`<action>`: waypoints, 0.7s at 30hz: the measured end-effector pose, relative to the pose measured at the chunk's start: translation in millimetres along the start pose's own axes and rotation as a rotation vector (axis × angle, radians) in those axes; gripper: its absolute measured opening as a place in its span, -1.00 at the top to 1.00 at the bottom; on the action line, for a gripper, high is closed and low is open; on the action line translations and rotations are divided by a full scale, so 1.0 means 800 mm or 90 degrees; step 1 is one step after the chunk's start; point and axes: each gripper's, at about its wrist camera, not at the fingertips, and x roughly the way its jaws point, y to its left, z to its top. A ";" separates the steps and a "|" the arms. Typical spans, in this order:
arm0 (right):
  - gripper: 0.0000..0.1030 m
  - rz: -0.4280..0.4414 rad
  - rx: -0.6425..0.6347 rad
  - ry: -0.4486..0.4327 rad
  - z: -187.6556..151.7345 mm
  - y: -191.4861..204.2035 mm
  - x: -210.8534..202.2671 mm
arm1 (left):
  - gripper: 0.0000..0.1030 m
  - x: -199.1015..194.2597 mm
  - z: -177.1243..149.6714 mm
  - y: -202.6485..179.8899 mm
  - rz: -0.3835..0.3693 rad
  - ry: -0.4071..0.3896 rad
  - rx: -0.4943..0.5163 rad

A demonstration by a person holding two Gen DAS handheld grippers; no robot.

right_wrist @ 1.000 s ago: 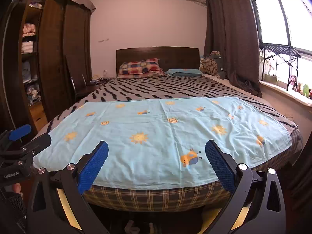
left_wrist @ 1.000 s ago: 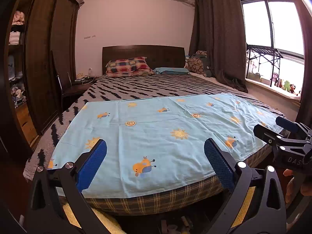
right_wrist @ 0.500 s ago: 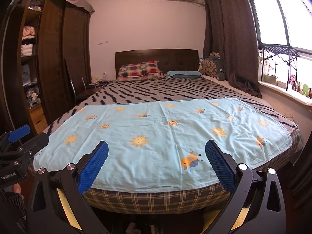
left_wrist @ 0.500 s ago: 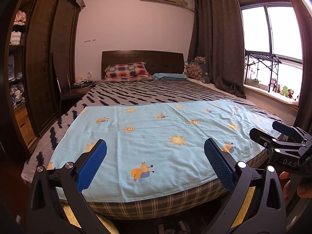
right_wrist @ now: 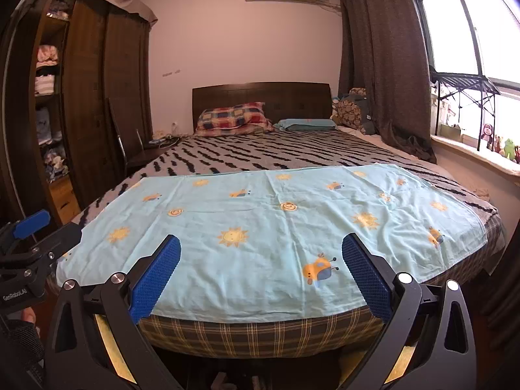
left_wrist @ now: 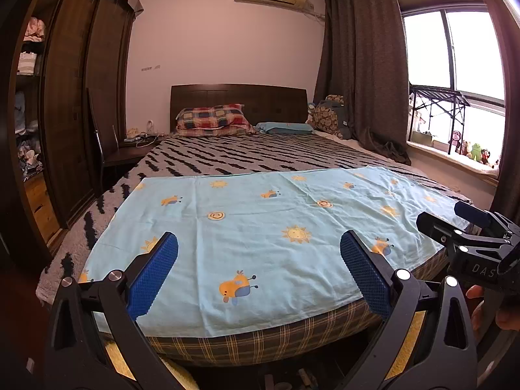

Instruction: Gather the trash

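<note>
Two tools are held side by side at the foot of a bed, both released and grasping nothing. The left tool (left_wrist: 258,269) has its blue pads (left_wrist: 152,276) spread wide; the right tool (right_wrist: 260,271) stands likewise, and each appears in the other's view, the right at 3 o'clock of the left wrist view, the left at 9 o'clock of the right wrist view.

Beyond the pads, toward 12 o'clock, lies a light blue sheet (left_wrist: 260,227) printed with suns and cartoon animals, spread flat over the near half of the bed (left_wrist: 247,341). Further out are a striped blanket (left_wrist: 243,156), a checked pillow (left_wrist: 211,118) against the headboard, a wardrobe (left_wrist: 65,113) at 9 o'clock and a window (left_wrist: 455,48) at 2 o'clock.

No trash can be identified on the bed. Small unclear items (left_wrist: 302,380) lie on the floor under the bed's edge at 6 o'clock; whether these are the trash cannot be told.

Risks, as a judgement: with no target fixed, a tool could close on the loose sheet and drag it off the bed; reaching under the bed edge could bring the two tools into collision.

Legible writing: "DAS" on the right tool's body (left_wrist: 481,268); "GenRobot.AI" on the left tool's body (right_wrist: 14,295).
</note>
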 end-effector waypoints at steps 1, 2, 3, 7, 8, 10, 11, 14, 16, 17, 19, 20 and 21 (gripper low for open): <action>-0.94 0.001 0.001 -0.001 0.000 0.000 0.000 | -0.84 0.000 -0.001 -0.001 -0.001 0.001 0.001; -0.94 0.003 0.003 -0.003 0.000 -0.001 0.000 | -0.84 0.000 -0.001 -0.001 -0.002 0.001 0.001; -0.94 0.004 0.004 -0.005 -0.001 -0.001 -0.001 | -0.84 0.000 -0.001 -0.001 -0.003 0.000 0.002; -0.94 0.006 0.003 -0.010 -0.001 -0.001 -0.003 | -0.84 -0.001 -0.002 -0.002 -0.004 0.000 0.002; -0.94 0.007 0.004 -0.010 -0.001 -0.001 -0.004 | -0.84 -0.002 -0.002 -0.002 -0.004 0.000 0.001; -0.94 0.008 0.006 -0.010 -0.002 -0.002 -0.004 | -0.84 -0.002 -0.002 -0.001 -0.003 -0.001 -0.001; -0.94 0.008 0.008 -0.011 -0.002 -0.002 -0.004 | -0.84 -0.003 -0.003 -0.001 -0.002 -0.002 -0.002; -0.94 0.011 0.011 -0.014 -0.002 -0.003 -0.006 | -0.84 -0.003 -0.003 0.000 -0.001 -0.002 -0.003; -0.94 0.011 0.012 -0.016 -0.001 -0.003 -0.006 | -0.84 -0.002 -0.003 0.000 -0.002 -0.002 -0.002; -0.94 0.011 0.012 -0.016 -0.001 -0.003 -0.006 | -0.84 -0.003 -0.003 0.000 -0.003 -0.002 -0.002; -0.94 0.011 0.012 -0.016 -0.001 -0.003 -0.006 | -0.84 -0.002 -0.003 0.000 -0.003 -0.001 -0.002; -0.94 0.011 0.012 -0.016 -0.002 -0.003 -0.006 | -0.84 -0.002 -0.003 0.000 -0.004 -0.001 -0.001; -0.94 0.011 0.012 -0.015 -0.002 -0.003 -0.007 | -0.84 -0.003 -0.003 0.000 -0.004 -0.001 -0.001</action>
